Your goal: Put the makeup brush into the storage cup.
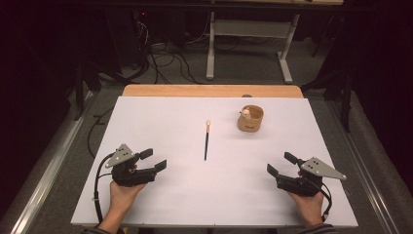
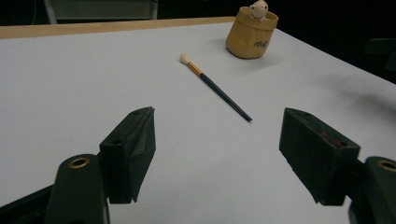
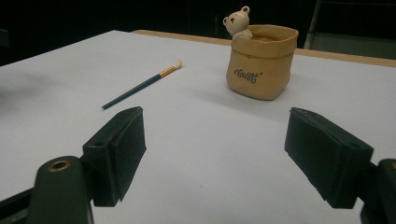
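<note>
Paintbrush lies flat on the white tabletop, ahead of both grippers and between them, its dark handle end nearest and its pale bristle tip pointing away. From the left gripper it sits forward and to the right; from the right gripper it sits forward and to the left, well apart from each.

By its look it is light, thin and stiff, with a smooth round handle that could roll or slip under a pinch. The soft bristles would splay if squeezed, so the safer hold is probably across the dark handle near its middle, or just behind the gold ferrule, with the jaws brought down on either side of it since it lies so low on the surface.

Both grippers are released, jaws spread wide with nothing between them, resting low at the near edge in the person's hands. In the left gripper view the brush runs diagonally beyond the jaws; in the right gripper view it lies off to the left.

Farther out, beyond the brush tip and to the right, stands a small tan pot with a bear figure at its rim, upright and untouched.
</note>
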A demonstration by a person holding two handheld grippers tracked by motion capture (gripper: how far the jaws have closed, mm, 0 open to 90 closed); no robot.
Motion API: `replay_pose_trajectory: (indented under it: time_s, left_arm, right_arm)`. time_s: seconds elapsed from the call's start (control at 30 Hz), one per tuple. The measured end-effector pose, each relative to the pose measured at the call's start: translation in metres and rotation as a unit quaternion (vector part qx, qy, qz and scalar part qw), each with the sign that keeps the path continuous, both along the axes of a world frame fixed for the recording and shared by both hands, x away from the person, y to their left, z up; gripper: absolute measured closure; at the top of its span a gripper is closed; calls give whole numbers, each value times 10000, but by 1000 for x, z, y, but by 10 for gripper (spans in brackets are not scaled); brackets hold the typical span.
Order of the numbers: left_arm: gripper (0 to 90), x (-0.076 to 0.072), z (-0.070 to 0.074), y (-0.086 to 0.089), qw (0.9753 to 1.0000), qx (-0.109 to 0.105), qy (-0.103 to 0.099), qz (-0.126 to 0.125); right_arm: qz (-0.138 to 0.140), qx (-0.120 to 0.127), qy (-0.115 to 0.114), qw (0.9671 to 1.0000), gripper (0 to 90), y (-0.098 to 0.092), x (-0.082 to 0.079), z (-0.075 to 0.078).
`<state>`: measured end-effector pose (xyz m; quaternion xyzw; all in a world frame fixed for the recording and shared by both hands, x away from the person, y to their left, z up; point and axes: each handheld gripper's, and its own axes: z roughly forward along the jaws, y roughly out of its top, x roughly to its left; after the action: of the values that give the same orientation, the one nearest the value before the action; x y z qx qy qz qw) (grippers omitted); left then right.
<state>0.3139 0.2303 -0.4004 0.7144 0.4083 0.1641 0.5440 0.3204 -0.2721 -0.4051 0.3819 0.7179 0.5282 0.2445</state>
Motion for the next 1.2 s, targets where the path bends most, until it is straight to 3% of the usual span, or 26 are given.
replay_pose_trajectory:
  time_s: [0.6,1.0,1.2]
  left_arm:
    - [259,1,-1,0,9998,38,170,-32]
    - [255,2,2,4,9998,-24,164,62]
    - [250,2,3,1,9999,-25,153,-5]
  right_arm:
    - [47,-5,0,10000,222,0,0,0]
    - [88,-21,-12,10000,222,-2,0,0]
    - [93,-2,37,10000,217,-5,1,0]
